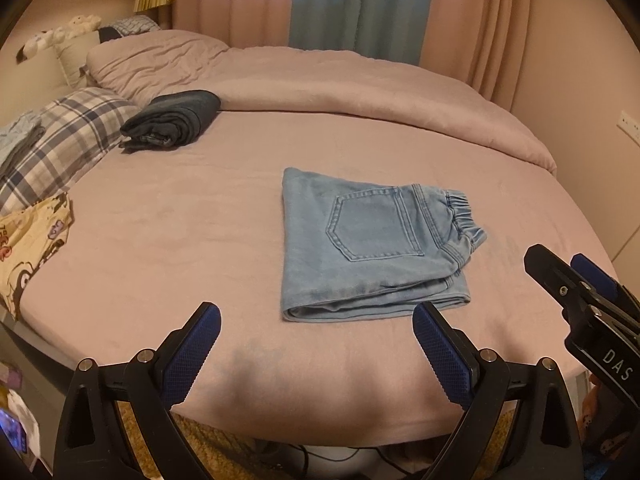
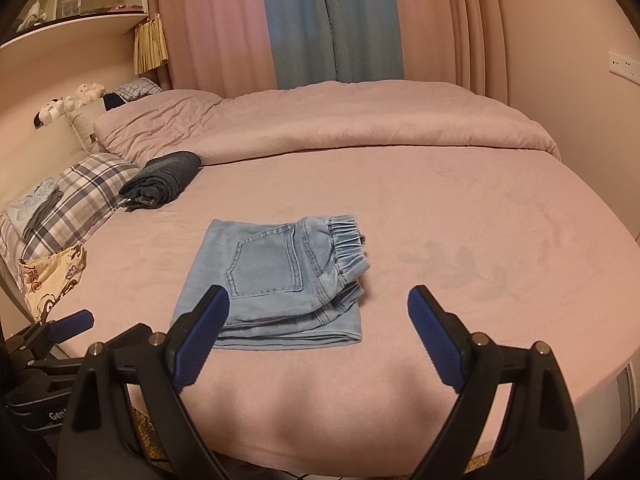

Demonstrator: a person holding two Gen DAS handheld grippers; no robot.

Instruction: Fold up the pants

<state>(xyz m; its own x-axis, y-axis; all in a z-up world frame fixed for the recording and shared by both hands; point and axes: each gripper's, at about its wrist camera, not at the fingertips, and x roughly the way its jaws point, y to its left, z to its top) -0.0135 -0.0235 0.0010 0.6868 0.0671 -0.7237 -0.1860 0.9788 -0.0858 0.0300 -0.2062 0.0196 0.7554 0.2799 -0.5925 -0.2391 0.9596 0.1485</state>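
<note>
Light blue denim pants (image 1: pixel 360 248) lie folded into a compact rectangle on the pink bed (image 1: pixel 160 248), back pocket up and elastic waistband to the right. They also show in the right wrist view (image 2: pixel 280 280). My left gripper (image 1: pixel 316 332) is open and empty, held above the bed's near edge just in front of the pants. My right gripper (image 2: pixel 318 320) is open and empty, also near the front edge, its left finger (image 2: pixel 204 332) overlapping the pants' near left corner in view. The right gripper's body (image 1: pixel 584 296) shows at the right of the left wrist view.
A folded dark denim garment (image 1: pixel 176 120) lies at the back left by a plaid pillow (image 1: pixel 64 140). A cartoon-print cloth (image 1: pixel 28 240) lies at the left edge. A rolled pink duvet (image 1: pixel 340 80) runs along the back. Curtains (image 2: pixel 312 20) hang behind.
</note>
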